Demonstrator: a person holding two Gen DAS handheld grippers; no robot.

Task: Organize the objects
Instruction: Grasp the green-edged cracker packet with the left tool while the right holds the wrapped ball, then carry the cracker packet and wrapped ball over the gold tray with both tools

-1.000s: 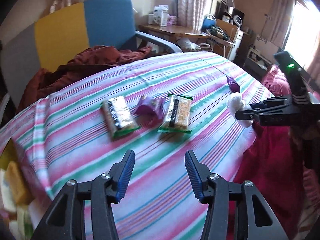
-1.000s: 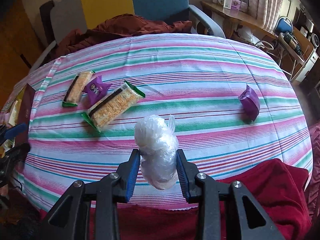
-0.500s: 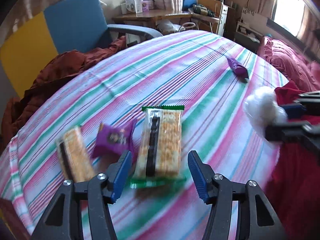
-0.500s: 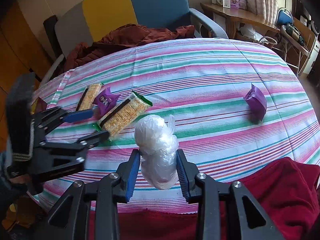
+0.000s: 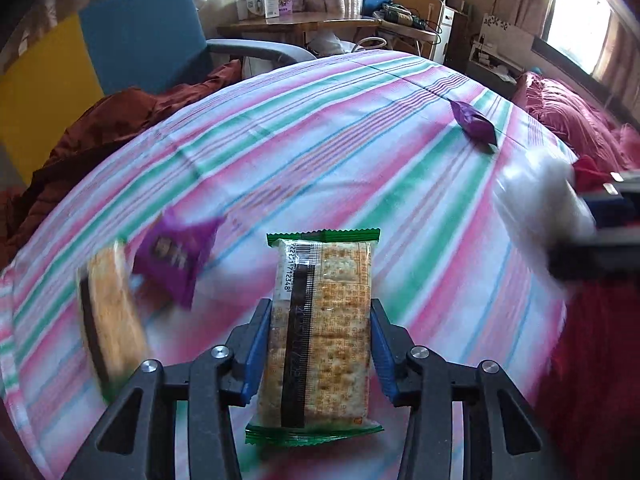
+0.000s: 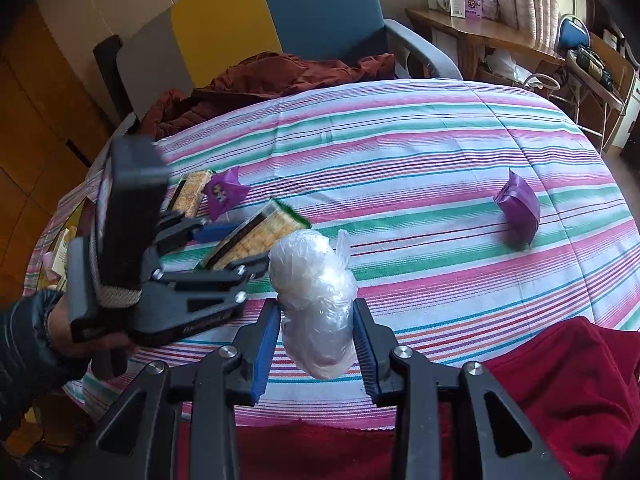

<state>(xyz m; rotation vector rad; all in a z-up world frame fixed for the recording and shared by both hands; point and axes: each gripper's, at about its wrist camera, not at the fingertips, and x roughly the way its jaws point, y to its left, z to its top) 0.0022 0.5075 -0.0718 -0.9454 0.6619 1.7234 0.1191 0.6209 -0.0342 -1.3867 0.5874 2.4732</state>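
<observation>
Striped cloth [image 5: 320, 152] in pink, green & white covers the rounded surface we work over; red fabric [image 6: 560, 380] is bunched at the near edge under the right gripper, & a brown garment [image 6: 272, 76] is heaped at the far edge w/ a blue & yellow chair [image 6: 280, 8] behind it. Beyond that, a wooden desk [image 5: 296, 24] w/ boxes, curtains, a bright window at far right.

Our left gripper [image 5: 318, 338] is clenched on a green-edged cracker pack [image 5: 320, 328]: blue pads press both long sides, pack runs lengthwise along the fingers w/ its far end sticking out ahead of the tips. Just left of that gripper lie a small purple snack packet [image 5: 176, 256] & a second cracker pack [image 5: 108, 320], touching or nearly so; can't tell which. Far ahead & to the right, well apart, another purple packet [image 5: 474, 126].

Our right gripper [image 6: 318, 346] grips a clear plastic-wrapped white bundle [image 6: 316, 300], pads on both sides, bundle standing up above the tips. Left gripper sits just left of it, held by a hand [image 6: 76, 328] in a dark sleeve.

Left-wrist view is motion-blurred: second cracker pack & bundle smear. Print on the packs isn't legible. Stuff at the far-left edge of the right-wrist view is too cut off to ID.
</observation>
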